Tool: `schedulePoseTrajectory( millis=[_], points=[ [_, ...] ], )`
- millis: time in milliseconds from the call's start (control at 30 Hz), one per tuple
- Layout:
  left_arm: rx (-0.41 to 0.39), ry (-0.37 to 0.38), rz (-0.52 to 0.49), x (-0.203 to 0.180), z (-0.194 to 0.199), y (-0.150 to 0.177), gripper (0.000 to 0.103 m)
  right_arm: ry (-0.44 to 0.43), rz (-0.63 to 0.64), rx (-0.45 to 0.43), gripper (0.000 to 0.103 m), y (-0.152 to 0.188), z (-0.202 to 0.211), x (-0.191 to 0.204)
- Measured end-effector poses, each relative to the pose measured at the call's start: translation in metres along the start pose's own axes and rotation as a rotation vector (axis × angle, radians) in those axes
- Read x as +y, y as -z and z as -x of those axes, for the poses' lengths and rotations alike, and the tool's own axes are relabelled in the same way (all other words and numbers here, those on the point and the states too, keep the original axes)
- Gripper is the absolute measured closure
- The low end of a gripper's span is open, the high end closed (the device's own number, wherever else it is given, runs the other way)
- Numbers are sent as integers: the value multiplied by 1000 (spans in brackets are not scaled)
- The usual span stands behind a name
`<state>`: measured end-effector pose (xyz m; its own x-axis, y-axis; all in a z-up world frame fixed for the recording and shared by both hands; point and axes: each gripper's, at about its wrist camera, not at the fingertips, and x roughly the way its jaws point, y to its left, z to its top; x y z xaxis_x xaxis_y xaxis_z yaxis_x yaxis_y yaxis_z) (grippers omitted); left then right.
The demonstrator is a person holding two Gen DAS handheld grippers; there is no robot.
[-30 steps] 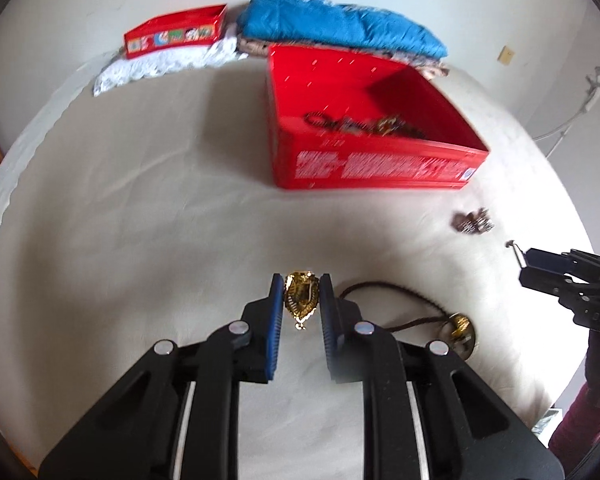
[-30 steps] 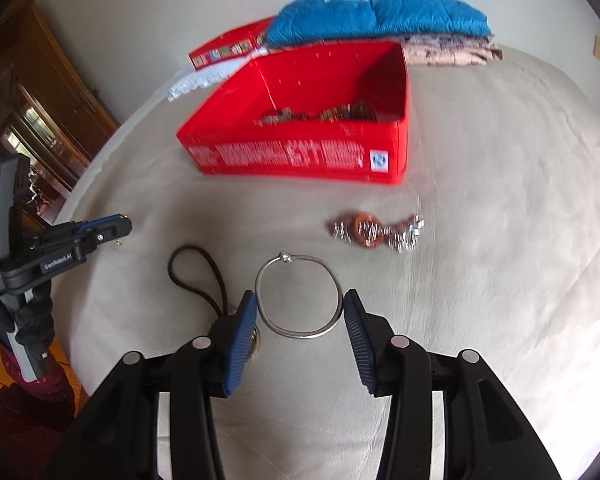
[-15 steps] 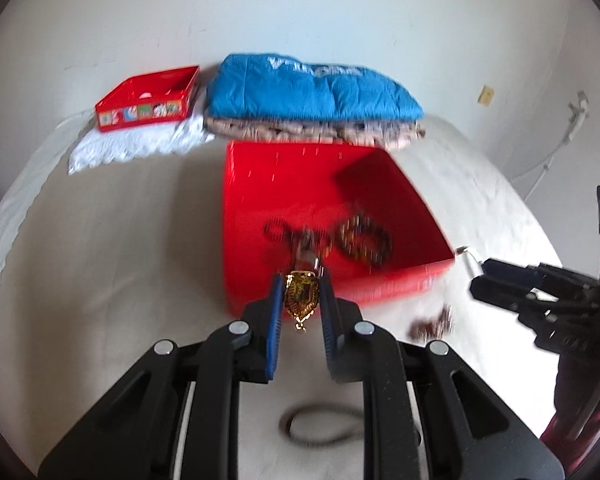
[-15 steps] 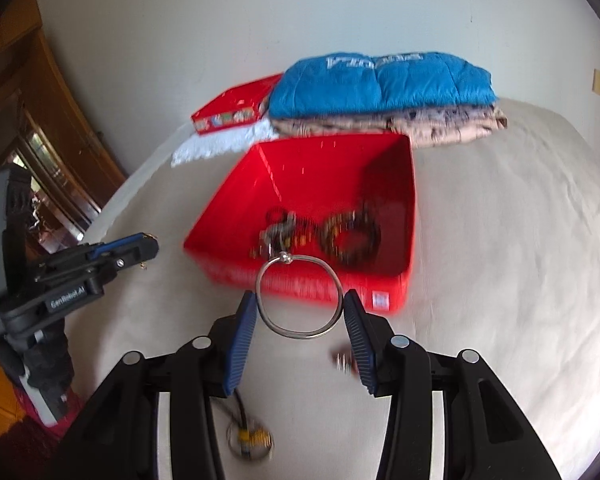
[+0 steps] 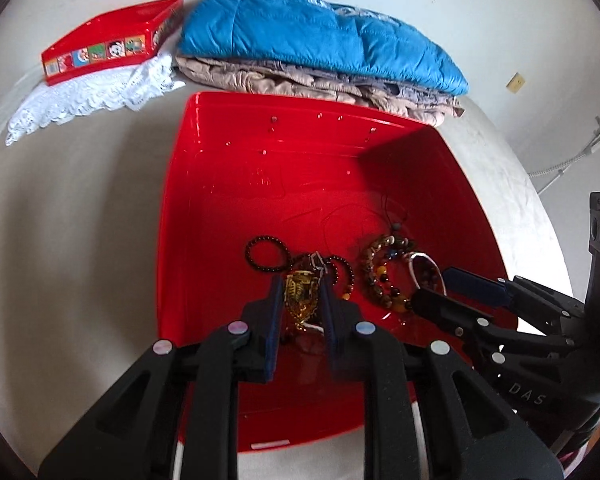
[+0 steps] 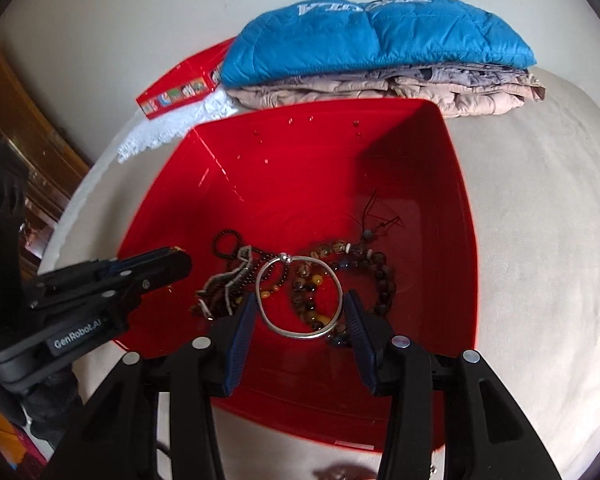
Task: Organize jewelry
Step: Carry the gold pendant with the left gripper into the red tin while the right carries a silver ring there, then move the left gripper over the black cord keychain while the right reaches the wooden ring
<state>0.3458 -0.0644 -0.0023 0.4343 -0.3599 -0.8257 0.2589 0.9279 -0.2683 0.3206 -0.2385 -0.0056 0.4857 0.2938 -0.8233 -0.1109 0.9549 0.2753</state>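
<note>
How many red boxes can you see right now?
2. The large red box sits below both grippers, holding jewelry. The small red box rests on white lace at the back left, beside the folded bedding.

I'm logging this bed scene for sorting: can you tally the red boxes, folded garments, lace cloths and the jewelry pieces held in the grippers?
Red boxes: 2 (large red box, small red box)
Folded garments: 2 (blue jacket, beige garment)
Lace cloths: 1 (white lace cloth)
Held jewelry: 2 (gold pendant in left gripper, silver bangle in right gripper)
Total: 7
</note>
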Motion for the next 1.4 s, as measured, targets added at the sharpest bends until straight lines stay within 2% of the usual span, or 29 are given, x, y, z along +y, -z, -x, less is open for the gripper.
schedulePoseTrajectory(
  millis=[33,100,133,367,500,667,833,1000,1233,1400],
  points=[
    [2,1,-3,0,-1,0,80,-1,2,-7,56,0,2,0],
    [-7,-3,-4,1,2,1,64,3,8,-27,56,-1,9,0],
    [-12,-6,-4,1,4,1,63,4,9,-36,56,0,12,0],
    [-64,-1,-19,-8,40,14,63,-28,-1,-110,56,7,54,0],
    [-49,35,-50,-26,59,32,64,-24,1,-114,57,26,76,-3],
    [-14,-28,-103,-45,69,66,64,-24,-17,-101,58,63,93,-16],
    [3,-51,-104,-45,72,95,56,-18,-22,-40,61,97,88,-30],
    [29,-42,-92,-42,67,116,55,-18,-76,-25,61,116,84,-51],
    [44,-59,-44,-32,60,131,55,-33,-176,24,61,125,70,-77],
    [62,-67,-33,-31,51,137,51,-42,-155,41,61,121,61,-75]
  ],
)
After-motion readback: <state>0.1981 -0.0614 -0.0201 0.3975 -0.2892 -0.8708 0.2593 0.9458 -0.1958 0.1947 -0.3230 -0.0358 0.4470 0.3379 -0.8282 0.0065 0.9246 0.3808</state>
